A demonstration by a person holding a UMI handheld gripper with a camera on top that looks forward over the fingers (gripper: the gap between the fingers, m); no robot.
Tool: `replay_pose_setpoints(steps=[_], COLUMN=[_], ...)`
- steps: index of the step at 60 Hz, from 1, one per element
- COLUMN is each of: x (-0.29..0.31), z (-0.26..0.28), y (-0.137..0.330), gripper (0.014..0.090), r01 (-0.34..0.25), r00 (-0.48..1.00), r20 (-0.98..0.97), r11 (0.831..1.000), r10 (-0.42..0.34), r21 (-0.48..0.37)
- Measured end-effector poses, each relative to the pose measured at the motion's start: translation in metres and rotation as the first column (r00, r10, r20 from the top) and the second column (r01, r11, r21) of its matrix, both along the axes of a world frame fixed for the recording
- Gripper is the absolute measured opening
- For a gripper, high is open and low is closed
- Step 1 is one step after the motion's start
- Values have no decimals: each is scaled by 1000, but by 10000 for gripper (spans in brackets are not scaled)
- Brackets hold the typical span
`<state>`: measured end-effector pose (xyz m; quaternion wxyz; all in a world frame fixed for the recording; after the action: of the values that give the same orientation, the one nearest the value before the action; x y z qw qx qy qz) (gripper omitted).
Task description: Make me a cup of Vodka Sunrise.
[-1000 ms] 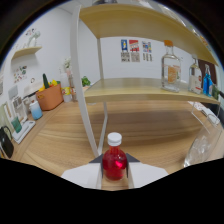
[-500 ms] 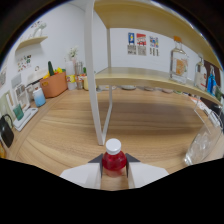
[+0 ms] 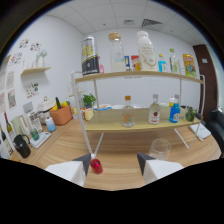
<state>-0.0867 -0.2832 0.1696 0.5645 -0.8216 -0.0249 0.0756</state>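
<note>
A white-walled office held a two-tier wooden shelf [image 3: 140, 122] stocked with bottles above a wooden tabletop [image 3: 65, 147]; the gripper [image 3: 115, 167] stood wide open; a small red bottle [image 3: 96, 165] lay low beside its left finger, apparently released; an empty clear glass [image 3: 160, 148] waited just ahead of the right finger, toward the shelf.

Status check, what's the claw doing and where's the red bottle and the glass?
Claw open, red bottle standing on the table by its left finger, not gripped. Empty glass just ahead, right of the bottle. Shelf rack beyond. Nothing between bottle and glass.
</note>
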Motion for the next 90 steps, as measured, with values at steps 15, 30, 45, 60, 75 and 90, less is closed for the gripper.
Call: replay_pose_setpoints(steps=[15,30,45,60,75,90], x=[108,218,283,302,295,295], z=[-3,106,211,215,212,232], y=[-44,-7,87,170,180,158], gripper=[863,866,856,754,533,511], r01=[91,199,183,155,123,146], r00=[992,979,982,987,991,986], r20=[90,41,14,11,37,46], r11=[994,979,962,970,975,965], r10=[-86,-201,-190,-160,-132,-160], r21=[-59,47,203,188,187,220])
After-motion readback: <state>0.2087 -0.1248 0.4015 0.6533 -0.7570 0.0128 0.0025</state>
